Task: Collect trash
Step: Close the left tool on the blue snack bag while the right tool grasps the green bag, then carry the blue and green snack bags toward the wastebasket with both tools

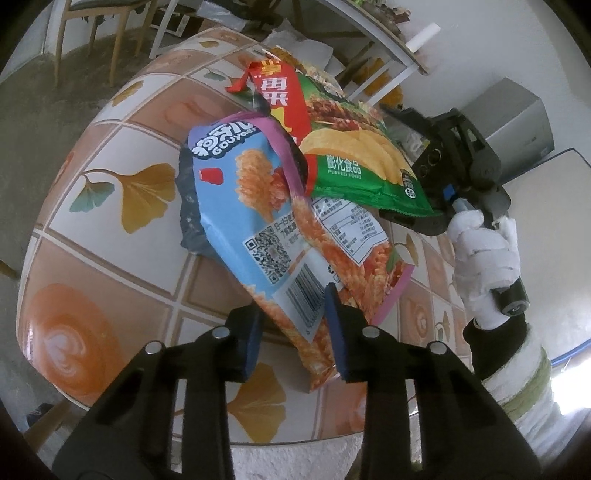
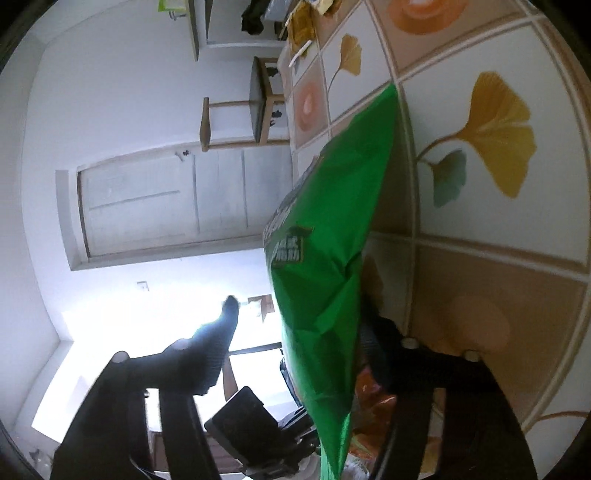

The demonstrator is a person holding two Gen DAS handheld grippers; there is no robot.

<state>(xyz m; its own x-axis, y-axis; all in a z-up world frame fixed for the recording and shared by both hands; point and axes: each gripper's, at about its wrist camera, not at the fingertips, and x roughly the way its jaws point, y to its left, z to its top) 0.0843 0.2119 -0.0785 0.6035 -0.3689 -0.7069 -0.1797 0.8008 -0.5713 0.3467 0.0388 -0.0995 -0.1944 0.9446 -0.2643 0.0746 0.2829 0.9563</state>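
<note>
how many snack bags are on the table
2. The blue snack bag lies nearest, its lower end between the left tool's fingers. The green chip bag overlaps its far end, beside the right tool. Others may be hidden beneath.

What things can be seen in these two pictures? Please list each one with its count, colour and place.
blue snack bag: 1, light blue and orange, on the table, its near end between the left gripper's fingers
green chip bag: 1, green with a red strip, lying over the blue bag, its far end between the right gripper's fingers
dark wrapper: 1, dark blue-grey, under the blue bag's left edge
table: 1, tile pattern with yellow leaves, under all bags
chair: 1, wooden, behind the table
door: 1, white, in the wall
left gripper: 1, black with blue pads, open, bottom of the left wrist view
right gripper: 1, black, around the green bag's end
gloved hand: 1, white, holding the right gripper
</note>
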